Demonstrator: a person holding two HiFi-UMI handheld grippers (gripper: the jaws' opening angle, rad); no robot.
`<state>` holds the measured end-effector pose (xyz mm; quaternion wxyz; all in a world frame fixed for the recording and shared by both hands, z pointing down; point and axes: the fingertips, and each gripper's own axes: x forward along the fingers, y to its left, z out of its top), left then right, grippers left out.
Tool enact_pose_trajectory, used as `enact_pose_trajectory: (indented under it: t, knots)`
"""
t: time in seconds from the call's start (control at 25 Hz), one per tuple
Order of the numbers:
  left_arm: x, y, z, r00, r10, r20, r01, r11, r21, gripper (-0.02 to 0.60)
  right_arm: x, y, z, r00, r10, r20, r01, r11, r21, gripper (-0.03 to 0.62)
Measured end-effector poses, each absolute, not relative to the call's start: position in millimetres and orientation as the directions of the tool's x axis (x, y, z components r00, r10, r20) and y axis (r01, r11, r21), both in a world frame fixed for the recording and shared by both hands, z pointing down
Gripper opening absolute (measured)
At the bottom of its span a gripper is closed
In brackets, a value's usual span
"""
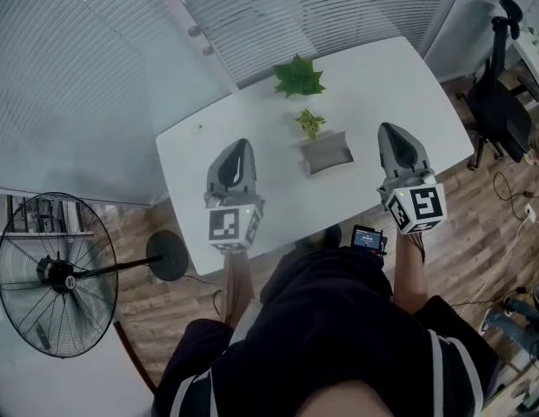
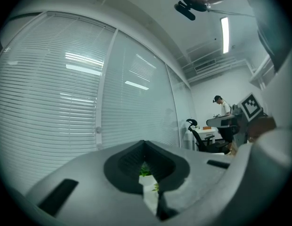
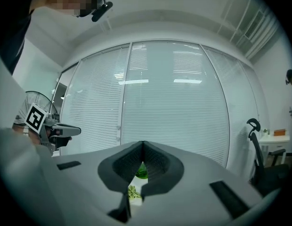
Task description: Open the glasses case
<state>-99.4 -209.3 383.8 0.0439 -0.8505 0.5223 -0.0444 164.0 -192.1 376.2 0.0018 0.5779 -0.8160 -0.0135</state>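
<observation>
The grey glasses case (image 1: 326, 153) lies in the middle of the white table (image 1: 200, 159), and its lid looks raised. My left gripper (image 1: 242, 143) hovers to the left of the case, apart from it, jaws shut and empty. To the right of the case my right gripper (image 1: 389, 129) is held the same way, shut on nothing. In the left gripper view the left gripper (image 2: 145, 142) shows its jaws closed tip to tip. The right gripper (image 3: 143, 143) in its own view is likewise shut. Both point level toward the window blinds.
A leafy green plant (image 1: 298, 76) and a smaller plant (image 1: 310, 122) stand behind the case. A floor fan (image 1: 43, 272) is at the left and an office chair (image 1: 500, 102) at the right. A person (image 2: 222, 106) stands far off at a desk.
</observation>
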Motion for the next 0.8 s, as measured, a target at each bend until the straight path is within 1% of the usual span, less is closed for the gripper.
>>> enact_pose_trajectory:
  t: [0.52,0.8]
  knots:
    - [-106,-210,372,0.443,-0.896,0.005,-0.888,-0.440,-0.131,0.000,161,-191,364,-0.328,-0.944,-0.041,-0.944,0.327,0.036,0.015]
    - [-103,-208,367,0.443,-0.896,0.003,-0.891,-0.441,-0.113,0.000,156,-189,365,-0.343,-0.939,-0.027,-0.939,0.342,0.027,0.015]
